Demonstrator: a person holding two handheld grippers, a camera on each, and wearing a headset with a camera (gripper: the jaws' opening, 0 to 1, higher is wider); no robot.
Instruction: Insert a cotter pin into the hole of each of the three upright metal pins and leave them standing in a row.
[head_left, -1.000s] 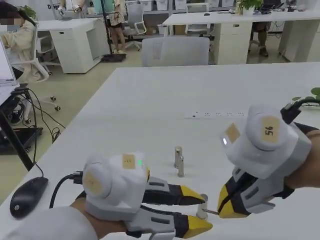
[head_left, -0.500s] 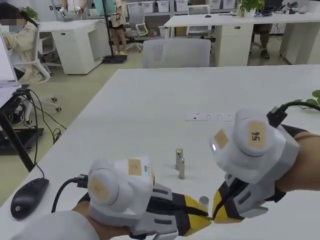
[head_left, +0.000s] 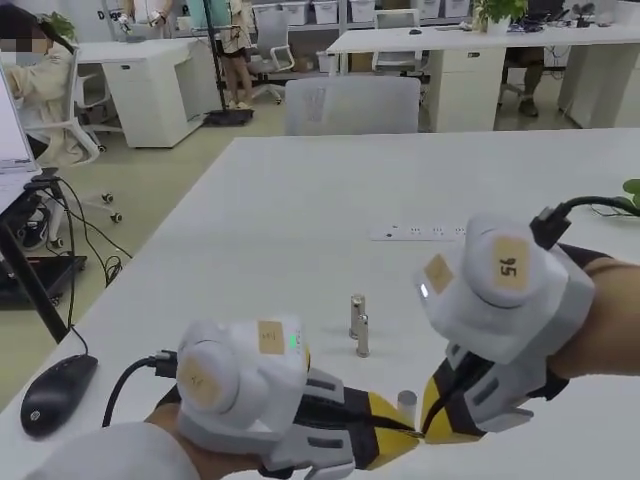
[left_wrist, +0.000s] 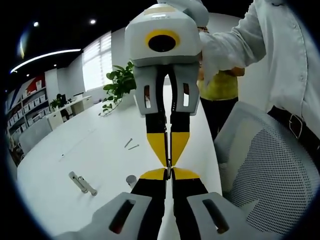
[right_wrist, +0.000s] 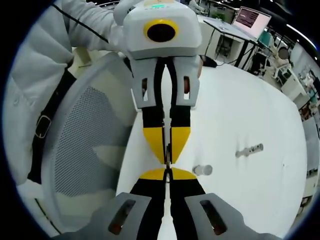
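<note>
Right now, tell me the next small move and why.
Probably ease the left gripper off and let the right gripper carry its tip toward the near metal pin. Both grippers are shut, tip to tip, right beside that pin, seemingly pinching something thin between them, too small to identify.

I worked at a white workbench. Far beyond my left gripper stood a grey chair and white desks on a pale floor. Right of its jaws sat a mesh chair; left, bright windows under a strip light.
</note>
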